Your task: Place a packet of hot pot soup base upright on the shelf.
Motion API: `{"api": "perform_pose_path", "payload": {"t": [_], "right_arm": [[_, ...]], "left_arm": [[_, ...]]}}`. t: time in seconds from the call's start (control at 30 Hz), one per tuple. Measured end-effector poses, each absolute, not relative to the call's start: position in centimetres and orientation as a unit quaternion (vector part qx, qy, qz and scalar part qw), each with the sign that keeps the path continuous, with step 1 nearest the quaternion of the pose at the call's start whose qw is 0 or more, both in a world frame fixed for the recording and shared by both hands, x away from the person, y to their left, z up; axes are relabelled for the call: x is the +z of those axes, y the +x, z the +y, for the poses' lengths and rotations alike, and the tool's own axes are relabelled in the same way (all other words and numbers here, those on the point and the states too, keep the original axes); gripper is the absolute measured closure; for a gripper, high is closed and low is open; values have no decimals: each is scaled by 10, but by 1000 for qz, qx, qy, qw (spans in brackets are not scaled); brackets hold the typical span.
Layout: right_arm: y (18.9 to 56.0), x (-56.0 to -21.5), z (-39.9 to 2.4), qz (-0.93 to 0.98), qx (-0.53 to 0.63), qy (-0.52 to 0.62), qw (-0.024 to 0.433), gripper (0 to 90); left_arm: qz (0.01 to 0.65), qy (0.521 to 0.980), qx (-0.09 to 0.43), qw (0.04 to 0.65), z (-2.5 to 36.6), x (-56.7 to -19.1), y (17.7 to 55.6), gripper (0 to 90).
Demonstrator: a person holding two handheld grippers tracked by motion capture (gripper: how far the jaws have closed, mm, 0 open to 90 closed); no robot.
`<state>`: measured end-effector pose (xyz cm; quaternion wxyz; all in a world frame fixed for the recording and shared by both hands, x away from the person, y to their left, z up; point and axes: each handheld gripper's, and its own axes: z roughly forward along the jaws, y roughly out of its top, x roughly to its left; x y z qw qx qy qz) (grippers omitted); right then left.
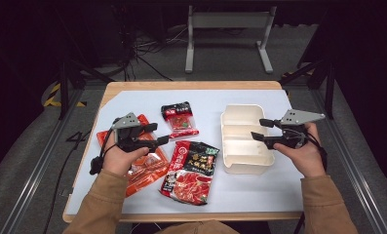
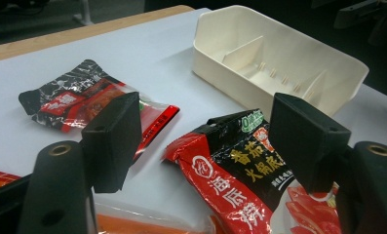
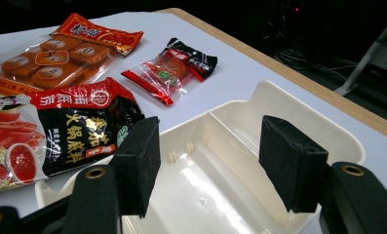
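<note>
While both claws hovered over the table w/ nothing between their pads, the left claw sat above the orange snack pack, jaws spread and pointing twd the middle of the table. In the left gripper view its pads framed the big red-and-black hotpot base pouch, which lay flat just beside the snack pack, approx. centre-front of the white mat. The small black-and-red sachet lay behind that pouch, near but apart from it.

The right claw was spread too, held over the cream divided tray at the right side of the mat, tips pointing left. In the right gripper view its pads stood above the tray's long compartment, not touching rim or divider. The tray's compartments held nothing visible. The pouch's right edge lay close to the tray's left wall; whether they touched, couldn't tell.

Each claw was gripped by a hand, tan sleeves entering from the bottom edge of the high view.
</note>
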<state>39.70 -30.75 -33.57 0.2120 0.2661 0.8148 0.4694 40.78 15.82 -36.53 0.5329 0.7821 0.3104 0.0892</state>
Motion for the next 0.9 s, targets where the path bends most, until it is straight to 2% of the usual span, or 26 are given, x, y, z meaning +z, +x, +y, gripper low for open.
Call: {"api": "perform_pose_path", "payload": {"t": [0.33, 0.53, 0.57, 0.67, 0.77, 0.9], "right_arm": [[396, -334, -305, 808, 490, 260, 197, 462], [396, -334, -306, 804, 499, 254, 201, 456], [396, -333, -307, 801, 502, 265, 190, 489], [395, -332, -307, 799, 502, 264, 197, 468], [395, -332, -307, 802, 494, 271, 197, 450], [395, -332, -305, 808, 486, 266, 201, 451]], "left_arm": [[319, 769, 76, 548, 140, -368, 422, 276], [325, 789, 63, 518, 125, -389, 428, 281], [324, 792, 63, 513, 123, -392, 429, 285], [322, 799, 62, 503, 117, -400, 431, 290], [321, 807, 55, 492, 112, -408, 433, 333], [353, 808, 49, 469, 110, -418, 438, 360]]}}
